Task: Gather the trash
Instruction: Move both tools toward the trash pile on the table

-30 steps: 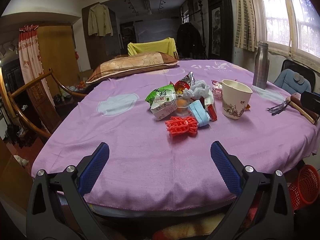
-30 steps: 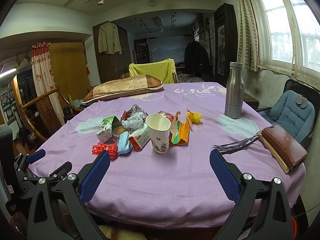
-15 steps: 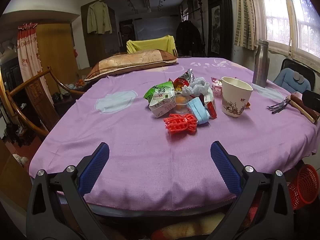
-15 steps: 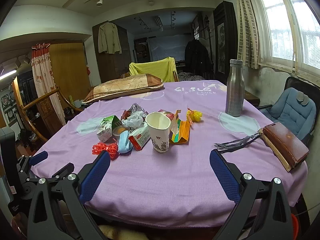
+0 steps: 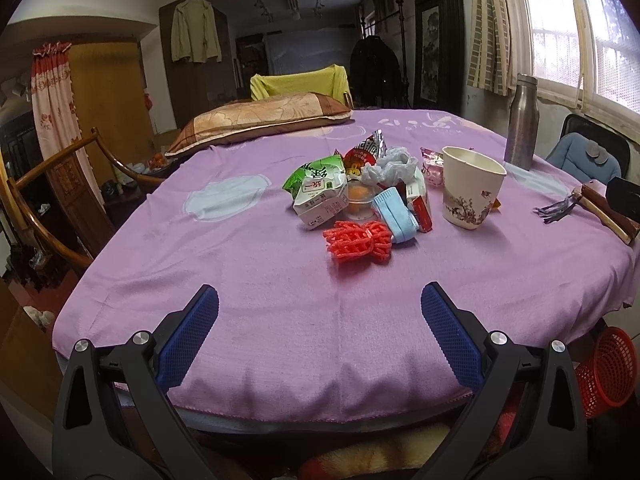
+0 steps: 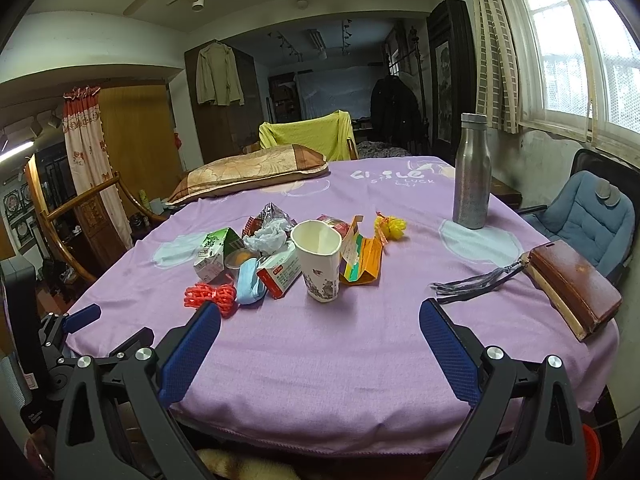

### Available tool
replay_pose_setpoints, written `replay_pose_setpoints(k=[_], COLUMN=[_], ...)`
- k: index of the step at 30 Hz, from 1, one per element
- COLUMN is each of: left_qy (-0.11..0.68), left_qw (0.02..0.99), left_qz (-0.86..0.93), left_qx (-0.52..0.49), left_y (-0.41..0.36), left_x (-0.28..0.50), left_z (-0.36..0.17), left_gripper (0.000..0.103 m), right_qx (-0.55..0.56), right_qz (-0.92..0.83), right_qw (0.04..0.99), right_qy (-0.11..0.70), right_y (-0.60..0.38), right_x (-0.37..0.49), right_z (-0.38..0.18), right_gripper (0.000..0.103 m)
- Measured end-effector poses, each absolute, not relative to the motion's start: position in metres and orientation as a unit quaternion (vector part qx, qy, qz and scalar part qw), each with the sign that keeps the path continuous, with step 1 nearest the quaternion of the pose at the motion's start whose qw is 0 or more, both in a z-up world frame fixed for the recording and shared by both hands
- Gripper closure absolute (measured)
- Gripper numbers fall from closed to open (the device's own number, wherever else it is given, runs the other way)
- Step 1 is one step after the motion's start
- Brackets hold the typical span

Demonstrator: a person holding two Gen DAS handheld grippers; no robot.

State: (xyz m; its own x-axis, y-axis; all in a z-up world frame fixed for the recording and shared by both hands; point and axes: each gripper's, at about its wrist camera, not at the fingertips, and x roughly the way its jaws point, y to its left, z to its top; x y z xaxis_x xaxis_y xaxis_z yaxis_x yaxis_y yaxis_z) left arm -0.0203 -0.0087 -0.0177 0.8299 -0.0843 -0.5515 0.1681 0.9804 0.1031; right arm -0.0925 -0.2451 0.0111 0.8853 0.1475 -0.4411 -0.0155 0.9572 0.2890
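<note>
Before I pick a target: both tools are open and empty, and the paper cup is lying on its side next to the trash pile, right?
Not quite. The paper cup stands upright, mouth up, beside the trash pile, as the right wrist view shows. The rest holds: the left tool and right tool are both open and empty.

Daylight glares through the window (image 6: 576,52) at two o'clock, the far room stays dim, and edges bow fisheye-dark.

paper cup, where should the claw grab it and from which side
Probably the paper cup by its side wall just under the rim, coming from the near right. It stands upright, its rim is already dented, and trash crowds its left and far sides. The right claw is open.
</note>
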Motion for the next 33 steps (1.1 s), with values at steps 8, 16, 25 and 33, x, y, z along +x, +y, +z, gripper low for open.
replay_pose_setpoints(k=[8, 16, 25, 33], left_qy=[0.301, 0.319, 0.359, 0.384], left_qw=[0.949, 0.943, 0.925, 0.914], left_qz=[-0.071, -0.079, -0.121, -0.127], left_qx=[0.066, 0.06, 0.031, 0.042], left_y=[-0.007, -0.005, -0.011, -0.029], left_x=[-0.011, 0.006, 0.048, 0.093], left_z=[-0.024, -0.034, -0.041, -0.046], left_gripper=[0.006, 0.006, 0.006, 0.006], right_qx=[0.144, 0.148, 0.163, 0.172], right_qz=[0.045, 0.045, 0.043, 0.058], right_qw=[0.958, 0.955, 0.947, 0.942], right_qy=[0.243, 0.254, 0.275, 0.284], right_y=[-0.25, -0.254, -0.269, -0.276], right_x=[-0.085, -0.071, -0.044, -0.008], right_z=[0.006, -0.001, -0.02, -0.026], right_gripper=[0.006, 0.006, 0.006, 0.006])
